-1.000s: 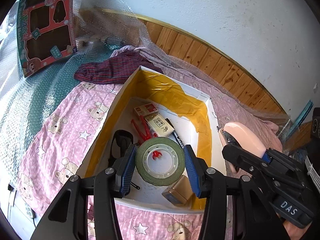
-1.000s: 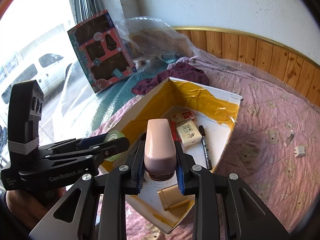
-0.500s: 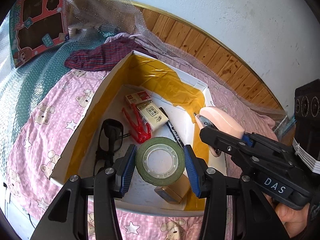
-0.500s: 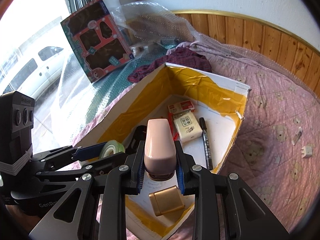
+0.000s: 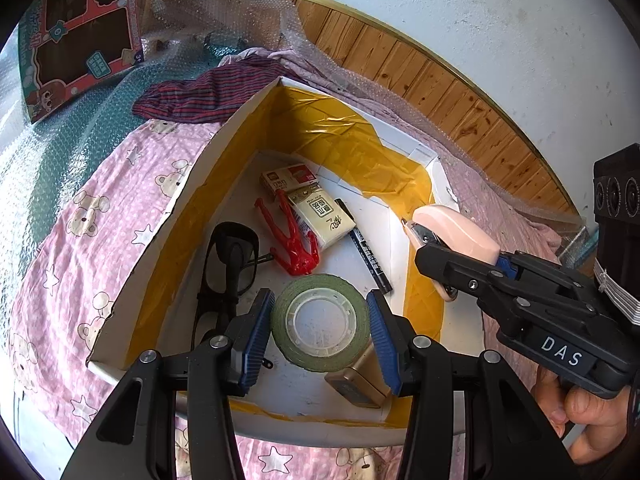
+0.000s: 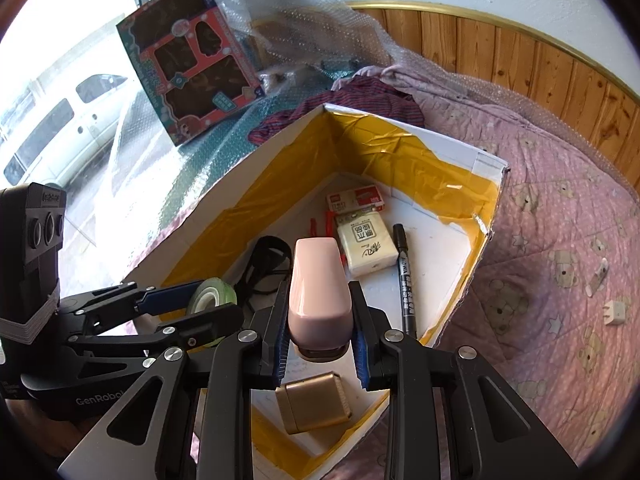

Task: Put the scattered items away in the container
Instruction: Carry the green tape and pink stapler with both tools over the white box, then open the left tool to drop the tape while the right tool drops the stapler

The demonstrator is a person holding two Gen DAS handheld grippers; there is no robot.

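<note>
Over the open box (image 5: pixel 224 152), both loads hang ready to drop.
Left gripper (image 5: pixel 320 320) jaws pinch the tape roll (image 5: pixel 320 322); right gripper (image 6: pixel 320 320) jaws clamp the pink stapler (image 6: pixel 318 292); next, part each pair over bare floor below.

The box (image 5: pixel 208 184) is seen as white outside and lined with yellow-orange tape inside. A green roll of tape (image 5: pixel 320 328) with a clear core is framed by blue pads (image 5: pixel 256 336) on the black left tool (image 5: pixel 320 334). A pale pink stapler (image 6: pixel 318 292) is shown in the black right tool (image 6: pixel 320 340). Inside the box, a red clip (image 5: pixel 292 236), a black marker (image 5: pixel 368 254), black glasses (image 5: pixel 228 264) and a gold case (image 6: pixel 314 402) are seen. The bedsheet (image 5: pixel 100 208) is patterned pink with bears and stars.
</note>
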